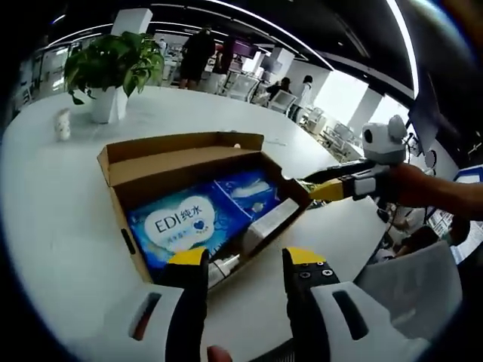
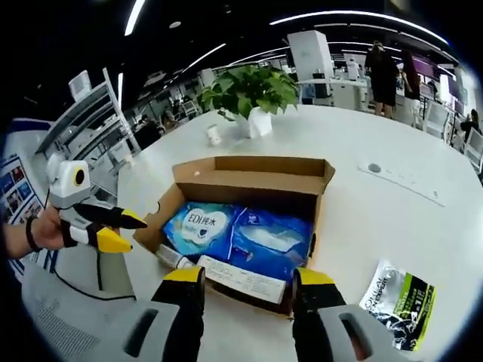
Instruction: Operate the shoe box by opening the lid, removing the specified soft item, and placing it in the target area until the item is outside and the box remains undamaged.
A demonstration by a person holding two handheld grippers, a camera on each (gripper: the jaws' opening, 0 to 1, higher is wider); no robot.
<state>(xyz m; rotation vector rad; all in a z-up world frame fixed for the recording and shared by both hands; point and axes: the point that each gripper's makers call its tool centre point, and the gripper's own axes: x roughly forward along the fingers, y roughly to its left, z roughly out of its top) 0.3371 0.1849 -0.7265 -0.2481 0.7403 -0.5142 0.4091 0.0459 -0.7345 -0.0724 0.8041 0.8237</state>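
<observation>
Jaws of the left gripper (image 1: 244, 260) stand apart, empty, at six o'clock just before the shoe box (image 1: 181, 148); the right gripper (image 2: 249, 279) likewise gapes, holding nothing, at the box's near wall. Inside, lid already folded back, lies the blue tissue pack (image 2: 200, 224) beside a second blue pack (image 2: 272, 235). It looks light, soft and slick-wrapped, so pinching a loose film edge seems wise. Plant (image 2: 251, 94) stands at twelve o'clock; a sachet (image 2: 398, 303) lies at four.

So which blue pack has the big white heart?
The pack marked EDI, nearest the left hand-held gripper; the other pack has no heart.
</observation>
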